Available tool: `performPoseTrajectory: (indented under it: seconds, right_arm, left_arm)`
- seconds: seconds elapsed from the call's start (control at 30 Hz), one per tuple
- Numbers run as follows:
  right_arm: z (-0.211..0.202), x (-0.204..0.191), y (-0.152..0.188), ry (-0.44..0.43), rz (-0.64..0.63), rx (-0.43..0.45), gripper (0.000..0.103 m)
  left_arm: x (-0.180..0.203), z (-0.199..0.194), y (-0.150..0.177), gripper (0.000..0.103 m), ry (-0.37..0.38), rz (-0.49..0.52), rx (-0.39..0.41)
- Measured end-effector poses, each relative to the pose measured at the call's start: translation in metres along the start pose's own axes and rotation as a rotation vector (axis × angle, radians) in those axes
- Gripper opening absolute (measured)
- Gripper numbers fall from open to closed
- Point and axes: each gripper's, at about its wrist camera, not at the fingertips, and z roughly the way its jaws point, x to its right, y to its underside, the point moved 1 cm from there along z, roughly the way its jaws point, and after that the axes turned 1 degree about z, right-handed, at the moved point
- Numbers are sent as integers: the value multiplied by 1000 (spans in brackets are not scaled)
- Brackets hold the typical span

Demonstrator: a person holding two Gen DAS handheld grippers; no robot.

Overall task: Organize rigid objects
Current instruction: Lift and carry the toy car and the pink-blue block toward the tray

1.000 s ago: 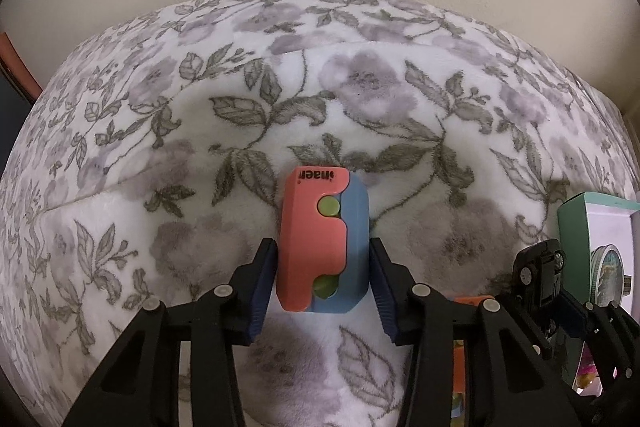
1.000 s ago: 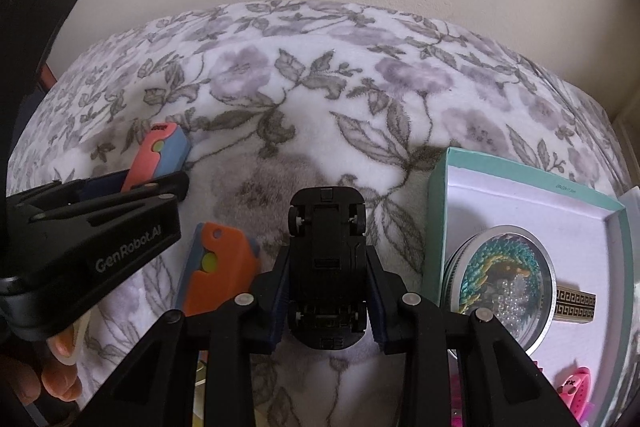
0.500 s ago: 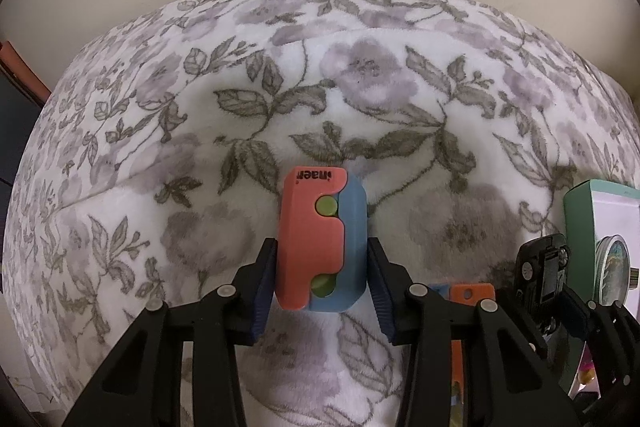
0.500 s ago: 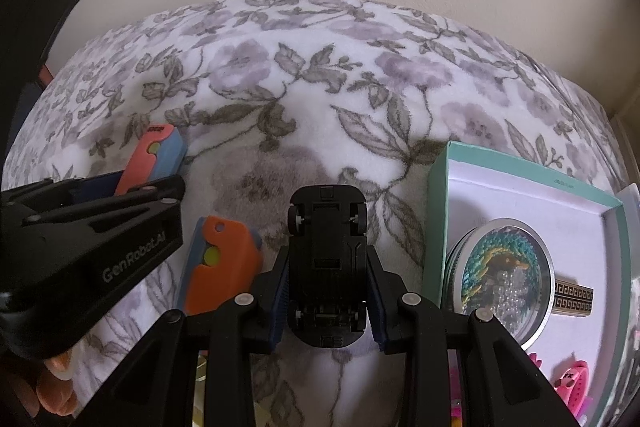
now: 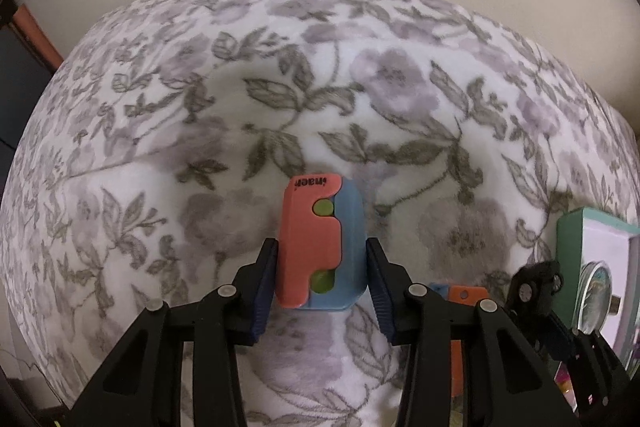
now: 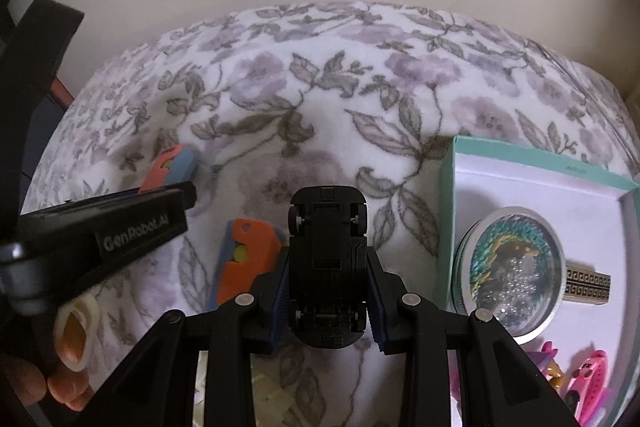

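Black gripper (image 5: 322, 259) arms, blue ribbed pads, silver screws, white GenRobot.AI lettering

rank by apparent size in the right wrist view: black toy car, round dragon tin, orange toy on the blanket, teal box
1. teal box
2. round dragon tin and black toy car: look alike; the car is nearer the camera, so unsure
3. orange toy, partly hidden

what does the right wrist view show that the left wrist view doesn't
Only the right wrist view shows pink toys in the teal box's corner, a patterned strip, and fingertips. Only the left view shows lettering on the coral-and-blue plastic toy, gripped by the left gripper. Both show the right gripper clamping the black toy car, the orange toy, round case, teal box and floral blanket.
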Motion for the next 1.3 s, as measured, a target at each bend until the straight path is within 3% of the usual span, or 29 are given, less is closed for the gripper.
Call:
performPoseTrajectory:
  seconds: [0.2,0.37,0.77,1.07,1.3]
  right_arm:
    - [-19,1,-5,-26,8,33,35]
    - [-41,11,-12,-46,26,70,35]
    - [-63,40,-8,-101,71,93,35]
    - [-97,78,-5,-126,126,151,35]
    - [-122,125,3,-102,189,187,35]
  left_arm:
    - [-7,-17,-5,42,9,-43,36]
    - [-5,-35,-9,24,36,-62,67]
    - [13,-35,2,24,-6,-54,39]
    - [44,-80,3,24,-29,-18,134]
    - [99,-126,17,24,86,54,207]
